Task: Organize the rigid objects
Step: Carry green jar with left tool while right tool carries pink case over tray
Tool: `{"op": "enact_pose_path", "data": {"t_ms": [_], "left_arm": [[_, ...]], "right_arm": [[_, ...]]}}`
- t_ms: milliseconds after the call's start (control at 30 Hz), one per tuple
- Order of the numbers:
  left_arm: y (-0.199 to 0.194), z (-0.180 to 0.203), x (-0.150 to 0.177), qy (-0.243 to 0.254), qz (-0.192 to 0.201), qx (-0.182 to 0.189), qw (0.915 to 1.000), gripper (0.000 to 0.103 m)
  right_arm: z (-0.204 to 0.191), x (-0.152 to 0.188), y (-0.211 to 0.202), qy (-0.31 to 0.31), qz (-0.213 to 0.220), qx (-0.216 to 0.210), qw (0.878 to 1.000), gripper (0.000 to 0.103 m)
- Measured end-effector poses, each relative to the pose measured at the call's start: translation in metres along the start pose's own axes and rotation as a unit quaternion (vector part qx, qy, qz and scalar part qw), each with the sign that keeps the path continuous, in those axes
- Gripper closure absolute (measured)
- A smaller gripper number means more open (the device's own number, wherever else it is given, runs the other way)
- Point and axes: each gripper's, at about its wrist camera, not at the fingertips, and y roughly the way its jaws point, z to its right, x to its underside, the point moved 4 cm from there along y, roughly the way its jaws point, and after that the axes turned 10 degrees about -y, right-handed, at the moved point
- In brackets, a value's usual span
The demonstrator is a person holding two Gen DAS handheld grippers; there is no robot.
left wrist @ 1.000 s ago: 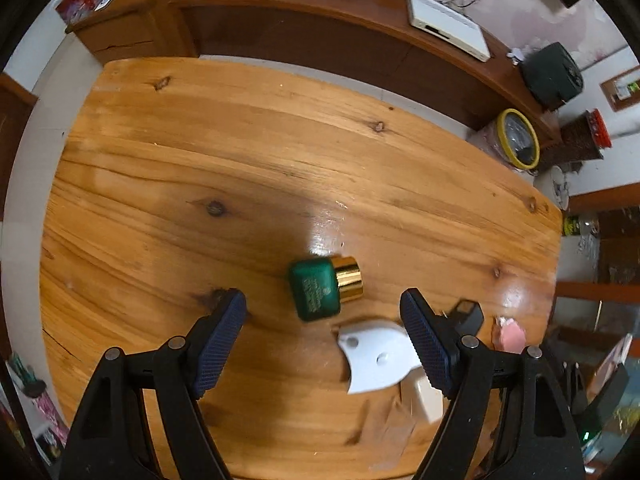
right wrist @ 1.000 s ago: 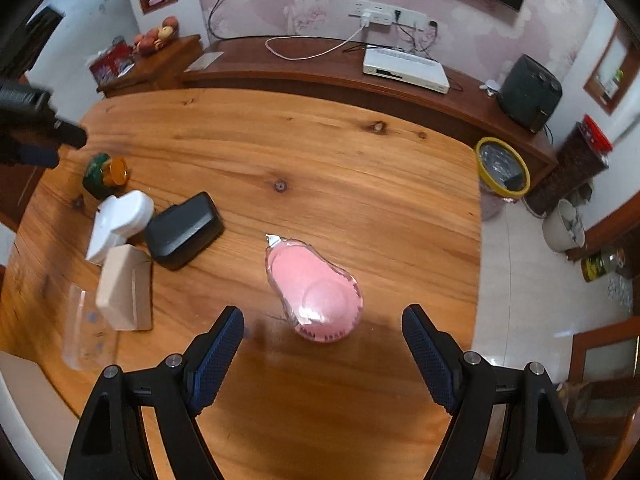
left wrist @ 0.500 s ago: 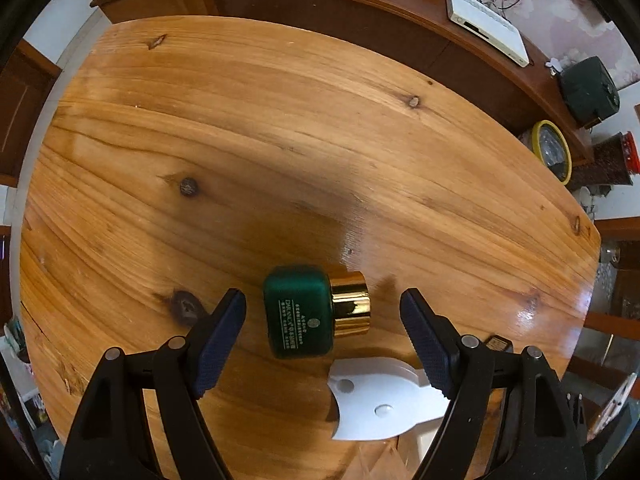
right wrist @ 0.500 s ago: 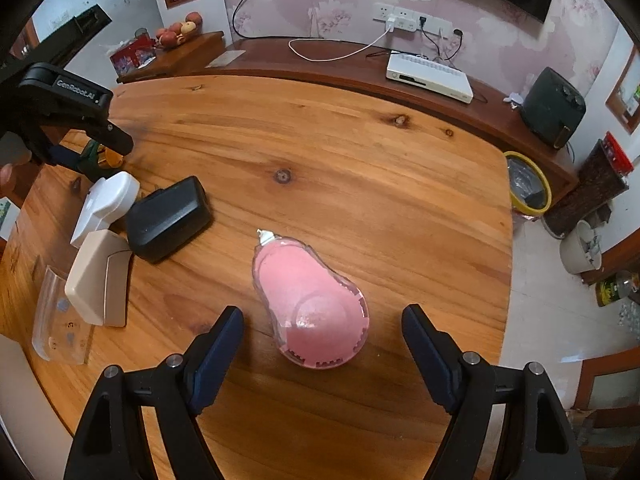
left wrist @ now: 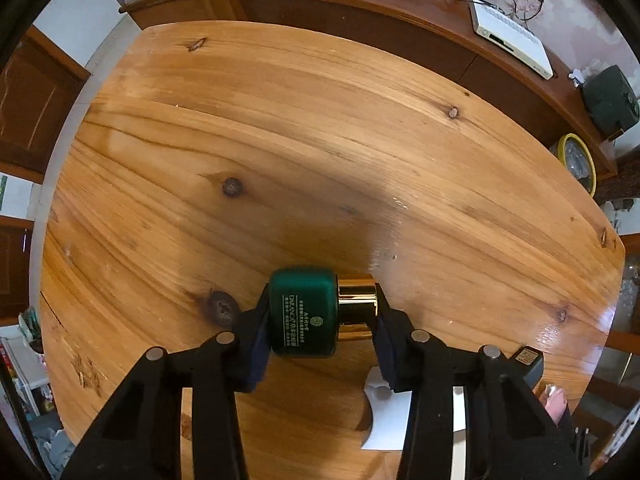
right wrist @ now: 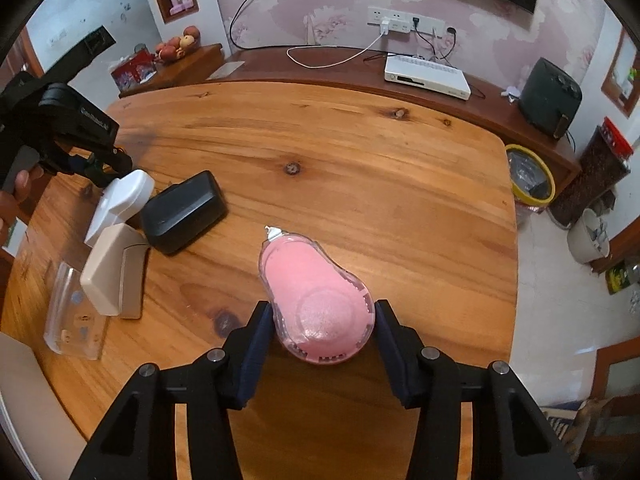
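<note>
White lettering on the green bottle (left wrist: 306, 312) is too small to read. The left tool (left wrist: 320, 320) is closing on it near the surface's (left wrist: 280, 140) near edge; the right tool (right wrist: 324, 330) is closing around the pink dispenser (right wrist: 316, 300).

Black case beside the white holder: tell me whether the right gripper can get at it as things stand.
Probably not yet. The right gripper is closing its jaws around the pink correction tape dispenser. The black case lies uncovered on the table, so the path looks free once the dispenser is put down.

Left gripper (left wrist: 322, 322), right gripper (right wrist: 323, 334): black frames, navy pads, silver pivot screws.
</note>
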Motion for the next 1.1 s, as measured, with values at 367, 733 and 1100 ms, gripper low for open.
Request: {"op": "enact_pose_path", "data": {"t_ms": [367, 733, 1100], "left_arm": [[-0.031, -0.015, 0.023, 0.053, 0.020, 0.013, 0.9983, 0.057], [-0.129, -0.036, 0.066, 0.145, 0.036, 0.094, 0.9843, 0.057], [-0.204, -0.078, 0.165, 0.253, 0.061, 0.151, 0.9536, 0.057]], "right_arm": [[-0.017, 0.006, -0.045, 0.038, 0.042, -0.037, 0.998, 0.052], [-0.058, 0.013, -0.150, 0.054, 0.125, -0.049, 0.990, 0.052], [-0.128, 0.063, -0.253, 0.087, 0.166, -0.045, 0.981, 0.052]]}}
